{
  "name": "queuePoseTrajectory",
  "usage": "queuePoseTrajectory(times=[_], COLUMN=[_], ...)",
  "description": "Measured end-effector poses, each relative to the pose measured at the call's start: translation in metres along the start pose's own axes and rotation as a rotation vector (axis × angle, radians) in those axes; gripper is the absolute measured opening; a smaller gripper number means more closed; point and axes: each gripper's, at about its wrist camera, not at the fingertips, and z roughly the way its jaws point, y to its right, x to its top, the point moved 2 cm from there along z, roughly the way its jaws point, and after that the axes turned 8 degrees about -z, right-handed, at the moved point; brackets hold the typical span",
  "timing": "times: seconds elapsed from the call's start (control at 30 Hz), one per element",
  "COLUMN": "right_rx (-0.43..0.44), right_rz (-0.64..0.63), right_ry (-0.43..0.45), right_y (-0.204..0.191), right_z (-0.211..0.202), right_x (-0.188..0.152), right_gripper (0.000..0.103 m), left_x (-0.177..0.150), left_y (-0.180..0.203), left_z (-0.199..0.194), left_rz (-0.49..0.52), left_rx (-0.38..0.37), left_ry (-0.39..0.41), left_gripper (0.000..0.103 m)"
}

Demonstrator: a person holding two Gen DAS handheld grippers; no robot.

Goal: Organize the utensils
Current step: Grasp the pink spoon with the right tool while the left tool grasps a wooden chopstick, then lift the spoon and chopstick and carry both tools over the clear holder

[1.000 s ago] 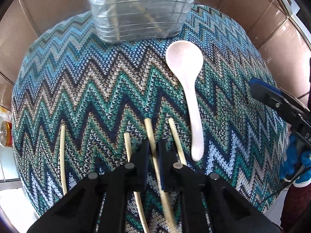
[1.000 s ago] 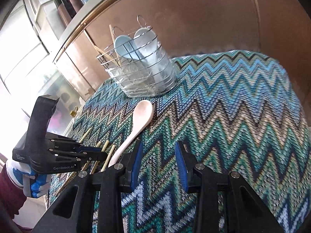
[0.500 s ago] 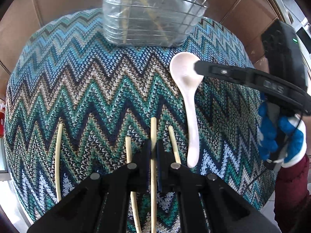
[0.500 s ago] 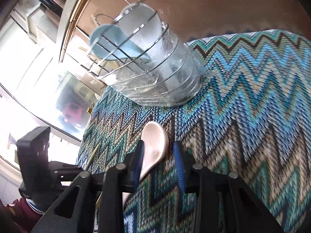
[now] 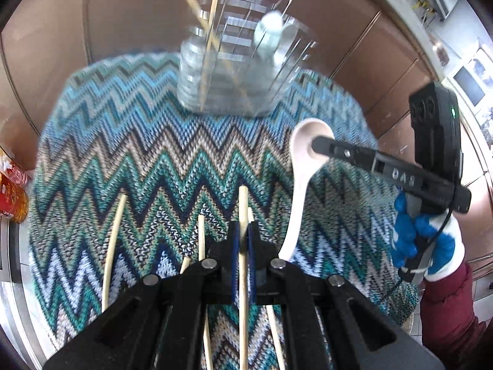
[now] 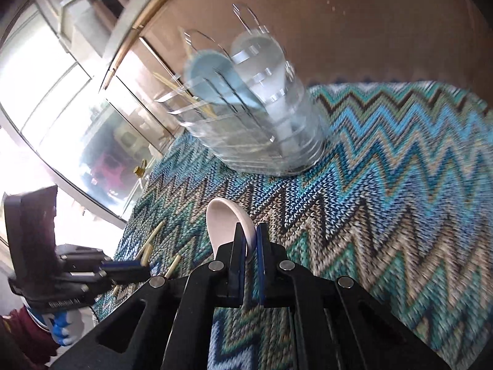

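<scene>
My left gripper [image 5: 243,231] is shut on one wooden chopstick [image 5: 243,203], which is raised off the zigzag cloth [image 5: 138,160]. Three loose chopsticks [image 5: 114,240] lie on the cloth beneath. A white spoon [image 5: 295,191] lies to the right. My right gripper [image 6: 250,231] is closing its jaws tight on the rim of the spoon's bowl [image 6: 222,222], and it shows as a black arm [image 5: 315,148] in the left wrist view. A wire utensil rack [image 6: 255,117] at the back holds a blue spoon [image 6: 209,74], a white spoon and chopsticks. The left gripper [image 6: 144,273] sits low left.
The rack [image 5: 240,74] stands near the table's far edge against brown cabinet doors [image 5: 123,15]. A red-labelled bottle [image 5: 12,197] stands off the left edge. A gloved hand [image 5: 425,240] with a dark red sleeve holds the right gripper at the right edge.
The left gripper has risen with the chopstick, lifting it off the cloth toward the rack. The right gripper came in over the spoon and shut on its bowl rim.
</scene>
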Motion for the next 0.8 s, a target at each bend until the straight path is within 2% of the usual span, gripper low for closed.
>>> queuePoseTrajectory(times=[0.33, 0.5, 0.6, 0.8], right_rx=[-0.116, -0.187, -0.225, -0.313], right_rz=[-0.072, -0.108, -0.137, -0.191], right_ry=[0.162, 0.256, 0.31, 0.434], right_y=[-0.045, -0.07, -0.08, -0.095], right_z=[-0.084, -0.119, -0.133, -0.157], right_x=[-0.003, 0.009, 0.022, 0.064], right_gripper=[0.006, 0.006, 0.006, 0.006], left_x=[-0.013, -0.003, 0.012, 0.064], left_y=[0.009, 0.023, 0.028, 0.04], left_z=[-0.097, -0.137, -0.16, -0.197], left_rz=[-0.001, -0.019, -0.022, -0.048], left_rx=[-0.031, -0.06, -0.073, -0.102], left_ry=[0.231, 0.366, 0.467, 0.685], left_gripper=[0.005, 0.005, 0.005, 0.005])
